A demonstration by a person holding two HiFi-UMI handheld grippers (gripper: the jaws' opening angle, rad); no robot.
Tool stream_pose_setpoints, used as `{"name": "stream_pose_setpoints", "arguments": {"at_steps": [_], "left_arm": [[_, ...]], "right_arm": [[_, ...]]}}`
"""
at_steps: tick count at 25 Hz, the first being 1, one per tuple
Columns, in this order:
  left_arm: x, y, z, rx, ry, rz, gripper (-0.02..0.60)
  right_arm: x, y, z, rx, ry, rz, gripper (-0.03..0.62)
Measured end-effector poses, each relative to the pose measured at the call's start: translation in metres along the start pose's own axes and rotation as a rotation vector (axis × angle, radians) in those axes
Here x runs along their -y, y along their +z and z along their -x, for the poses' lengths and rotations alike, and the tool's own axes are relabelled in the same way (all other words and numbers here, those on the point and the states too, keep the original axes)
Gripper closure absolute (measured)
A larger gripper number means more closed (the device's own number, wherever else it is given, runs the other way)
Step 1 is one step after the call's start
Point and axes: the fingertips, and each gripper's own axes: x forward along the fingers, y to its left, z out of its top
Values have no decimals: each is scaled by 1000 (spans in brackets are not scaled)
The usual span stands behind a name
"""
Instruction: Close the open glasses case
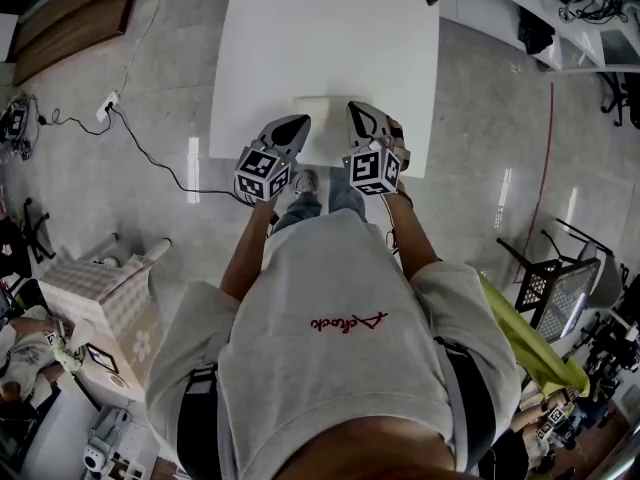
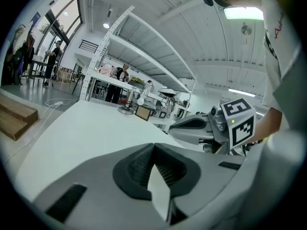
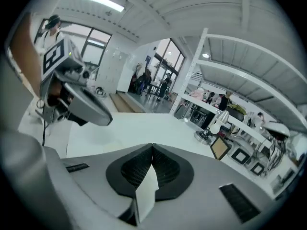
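A pale, flat glasses case [image 1: 322, 118] lies near the front edge of the white table [image 1: 330, 38]; whether its lid is down I cannot tell. My left gripper [image 1: 297, 121] hovers at the case's left side and my right gripper [image 1: 356, 109] at its right side, both over the table edge. In the left gripper view the left gripper's jaws [image 2: 153, 145] meet at the tip with nothing between them, and the right gripper [image 2: 192, 124] shows to the right. In the right gripper view the right gripper's jaws [image 3: 152, 146] are shut and empty, and the left gripper [image 3: 84, 104] hangs at the upper left.
A desk lamp [image 3: 214, 125] and a small picture frame [image 3: 220, 148] stand at the table's far end. A power strip with a black cable [image 1: 110, 101] lies on the floor to the left. A black chair [image 1: 548, 280] stands to the right. Shelving and people are in the background.
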Motion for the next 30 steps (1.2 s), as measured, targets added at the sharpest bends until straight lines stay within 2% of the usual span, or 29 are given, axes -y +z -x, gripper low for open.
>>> {"name": "stream_pose_setpoints", "arguments": {"at_steps": [5, 14, 18, 26, 30], "left_arm": [[3, 17, 1, 38, -11, -43, 555], [17, 49, 8, 104, -29, -109, 555], [22, 55, 21, 129, -41, -126, 555], [30, 59, 35, 147, -62, -148, 555], [38, 52, 47, 151, -74, -160, 555]], "right_arm": [[17, 23, 13, 124, -4, -308, 576], [28, 46, 50, 324, 71, -623, 576], [18, 50, 62, 340, 60, -658, 576], [7, 60, 72, 325, 24, -589, 577], [-6, 62, 84, 331, 7, -590, 577]]}}
